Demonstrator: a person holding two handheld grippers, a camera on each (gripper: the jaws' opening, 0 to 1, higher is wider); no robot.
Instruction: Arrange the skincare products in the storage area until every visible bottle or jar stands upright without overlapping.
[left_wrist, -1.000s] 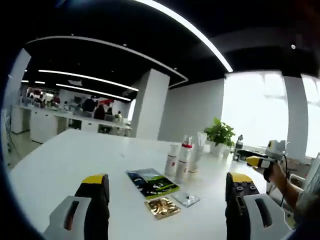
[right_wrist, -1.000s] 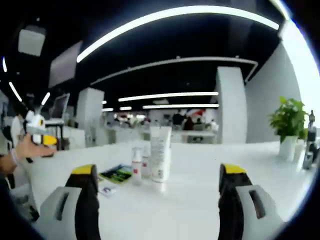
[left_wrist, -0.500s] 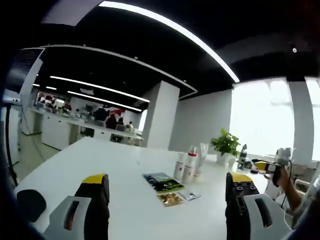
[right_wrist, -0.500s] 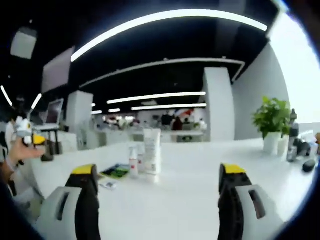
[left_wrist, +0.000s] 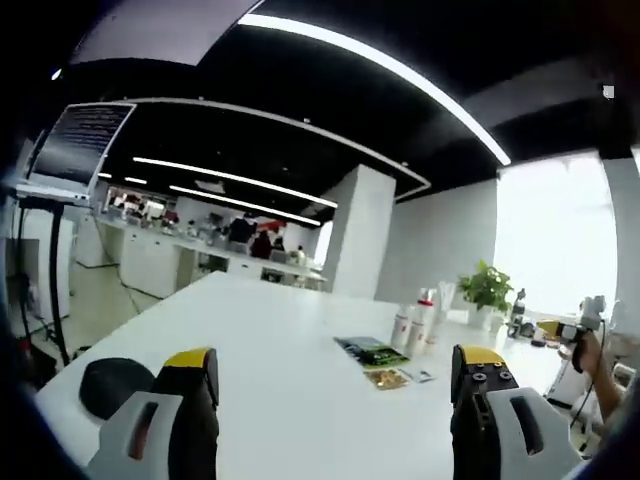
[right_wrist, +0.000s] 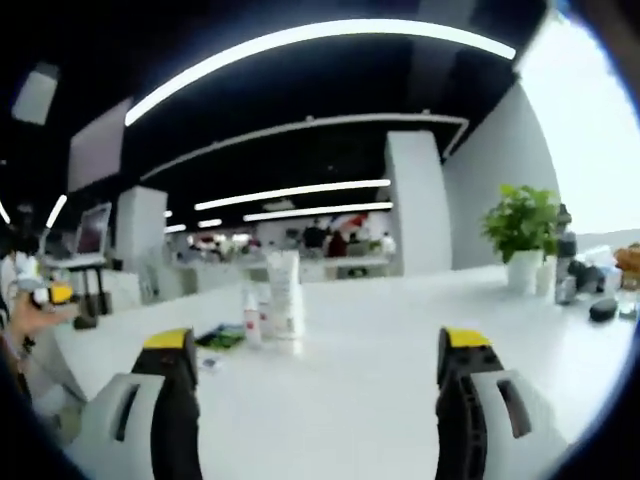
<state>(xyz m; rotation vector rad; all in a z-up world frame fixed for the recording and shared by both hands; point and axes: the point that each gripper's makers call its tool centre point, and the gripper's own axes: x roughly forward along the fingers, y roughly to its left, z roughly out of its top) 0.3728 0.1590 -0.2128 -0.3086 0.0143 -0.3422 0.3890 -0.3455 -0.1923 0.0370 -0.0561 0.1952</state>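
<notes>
Three skincare containers stand upright in a tight group on the white table: small white bottles with red bands and a taller white tube, with a small red-banded bottle beside it. My left gripper is open and holds nothing, well short of the bottles. My right gripper is open too, also far from them. A hand holds the right gripper at the far right of the left gripper view. The left gripper sits in a hand at the left edge of the right gripper view.
A green leaflet, a gold sachet and a silver sachet lie flat before the bottles. A black round pad lies near the table's left end. A potted plant, a dark bottle and a black object stand at the far side.
Both cameras have drawn back from the bottles, which now look smaller and farther off. The bottles, leaflet and sachets have stayed put. Both grippers remain open.
</notes>
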